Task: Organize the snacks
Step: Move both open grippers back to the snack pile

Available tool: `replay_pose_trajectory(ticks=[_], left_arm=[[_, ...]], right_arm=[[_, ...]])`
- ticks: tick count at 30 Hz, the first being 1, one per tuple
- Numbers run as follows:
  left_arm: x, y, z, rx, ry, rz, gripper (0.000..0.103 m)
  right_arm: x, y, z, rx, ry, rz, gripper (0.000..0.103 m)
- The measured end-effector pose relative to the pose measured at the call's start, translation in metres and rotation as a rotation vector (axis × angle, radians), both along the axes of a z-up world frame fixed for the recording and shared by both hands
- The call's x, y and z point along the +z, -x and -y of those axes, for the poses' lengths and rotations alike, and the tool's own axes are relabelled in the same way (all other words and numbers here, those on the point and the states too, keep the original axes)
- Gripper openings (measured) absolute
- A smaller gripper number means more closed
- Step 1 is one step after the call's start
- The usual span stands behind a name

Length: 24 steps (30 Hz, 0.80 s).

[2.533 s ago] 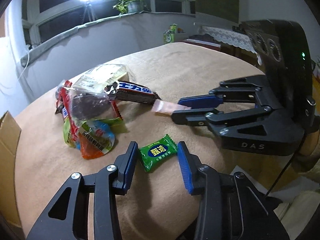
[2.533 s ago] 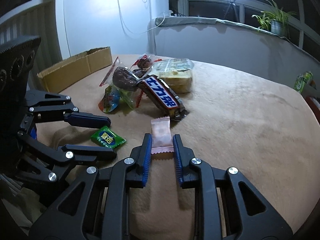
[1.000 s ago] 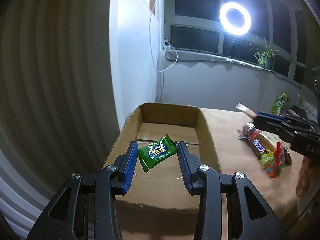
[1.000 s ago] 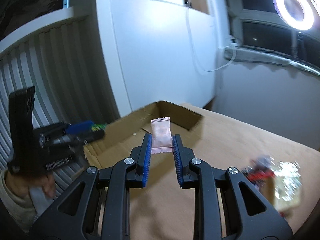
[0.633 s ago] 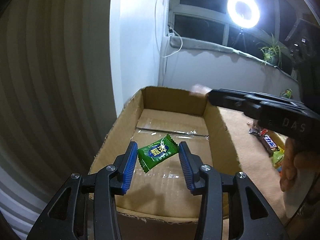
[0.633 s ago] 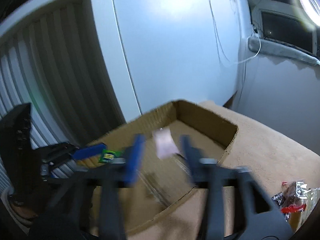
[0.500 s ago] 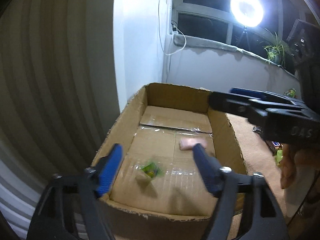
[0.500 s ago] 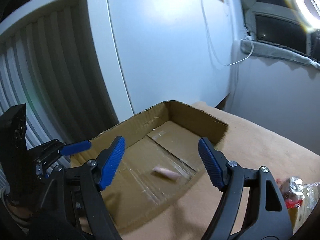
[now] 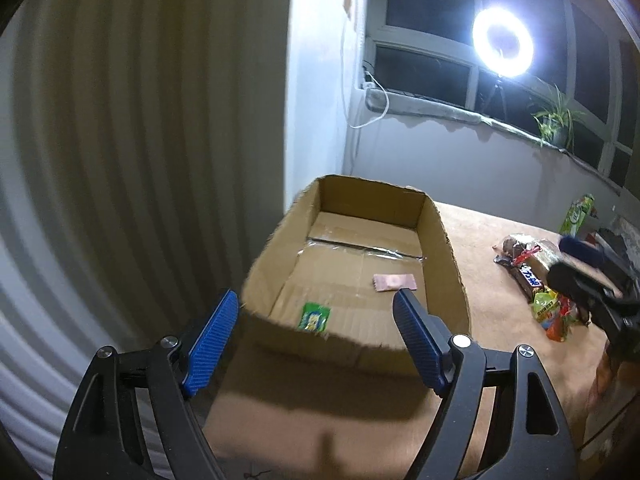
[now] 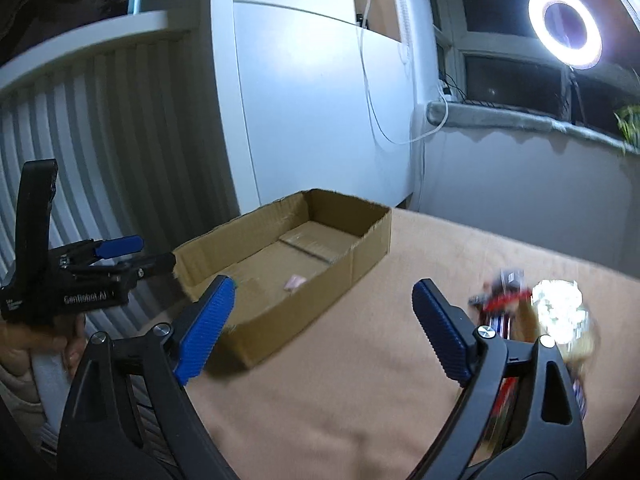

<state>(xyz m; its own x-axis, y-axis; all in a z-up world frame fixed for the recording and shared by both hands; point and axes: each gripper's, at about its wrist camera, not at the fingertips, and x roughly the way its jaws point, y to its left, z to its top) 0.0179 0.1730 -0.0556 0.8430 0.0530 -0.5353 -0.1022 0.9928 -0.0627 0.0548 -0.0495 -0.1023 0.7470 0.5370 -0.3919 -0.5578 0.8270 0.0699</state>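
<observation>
An open cardboard box (image 9: 372,200) stands at the left end of the tan-covered table (image 9: 500,360). On its floor lie a green candy (image 9: 316,317) near the front wall and a pink candy (image 9: 395,282) to the right. My left gripper (image 9: 315,298) hangs open and empty just before the box's front edge. My right gripper (image 10: 323,285) is empty, its jaws still opening, and it sits back over the cloth between the box (image 10: 280,312) and the snack pile (image 10: 552,308). The pink candy (image 10: 295,281) shows inside the box.
The pile of wrapped snacks (image 9: 532,276) lies on the cloth right of the box, next to the right gripper (image 9: 580,276). A green carton (image 9: 578,214) stands at the table's far edge. A ribbed wall runs close on the left. A ring light (image 9: 502,48) glares from the window.
Both grippers opened over the box and dropped their candies, the green from the left and the pink from the right. Both have since drawn back from the box.
</observation>
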Motion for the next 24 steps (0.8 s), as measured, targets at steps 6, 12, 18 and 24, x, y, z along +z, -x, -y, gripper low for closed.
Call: replay_pose_trajectory(ticks=[6, 12, 18, 24], left_arm=[[0.011, 0.019, 0.011, -0.017, -0.006, 0.011, 0.080], [0.018, 0.024, 0.050, -0.121, -0.022, 0.020, 0.080], [0.012, 0.020, 0.099, -0.236, -0.033, -0.001, 0.080], [0.003, 0.018, 0.142, -0.333, -0.046, -0.039, 0.080]], right_arm=[[-0.022, 0.026, 0.009, -0.023, 0.007, -0.048, 0.093], [-0.031, 0.044, 0.037, -0.066, 0.030, -0.060, 0.093], [-0.033, 0.053, 0.077, -0.134, 0.021, -0.058, 0.093], [-0.040, 0.051, 0.120, -0.207, 0.015, -0.071, 0.093]])
